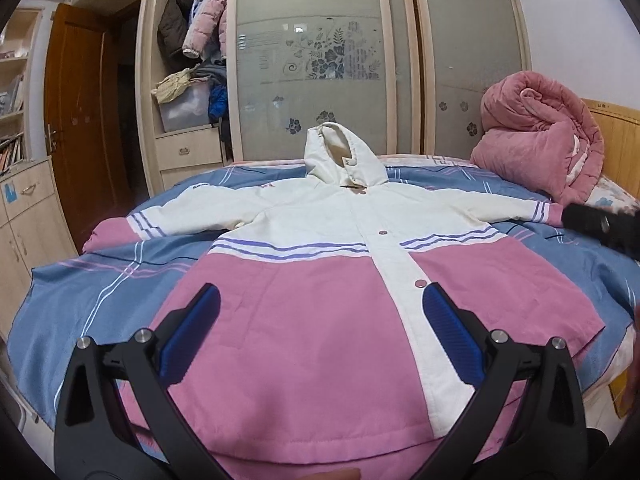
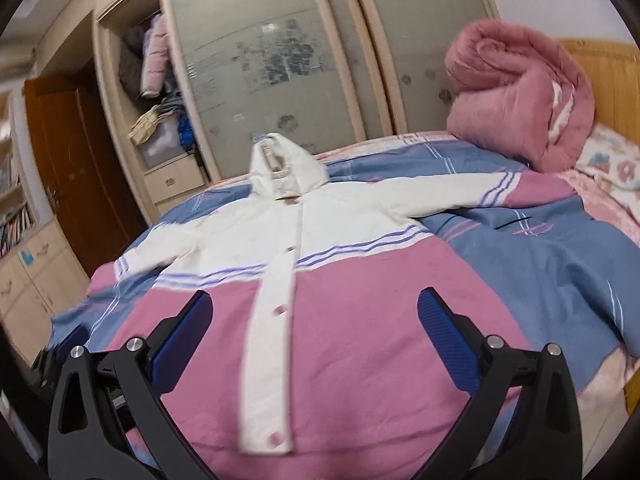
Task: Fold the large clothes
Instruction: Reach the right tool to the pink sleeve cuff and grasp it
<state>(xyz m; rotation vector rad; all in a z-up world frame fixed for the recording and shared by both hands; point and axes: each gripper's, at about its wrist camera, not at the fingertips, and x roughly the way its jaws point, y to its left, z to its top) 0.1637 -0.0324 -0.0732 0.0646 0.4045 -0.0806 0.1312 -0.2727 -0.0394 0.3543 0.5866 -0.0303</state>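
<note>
- My left gripper (image 1: 320,332) and right gripper (image 2: 314,340) hang spread wide above the pink-and-white hooded jacket (image 1: 320,240), filling mid-frame.
- Its hem is cut off at the bottom.

The jacket (image 1: 320,320) hem is being cut off behind the left claw (image 1: 320,312) frame in the left wrist view. The whole right wrist view is being smeared by blur, so the snaps (image 2: 282,310) are being left indistinct. A dark shape (image 1: 608,226) over the sleeve end cannot be identified.
</note>
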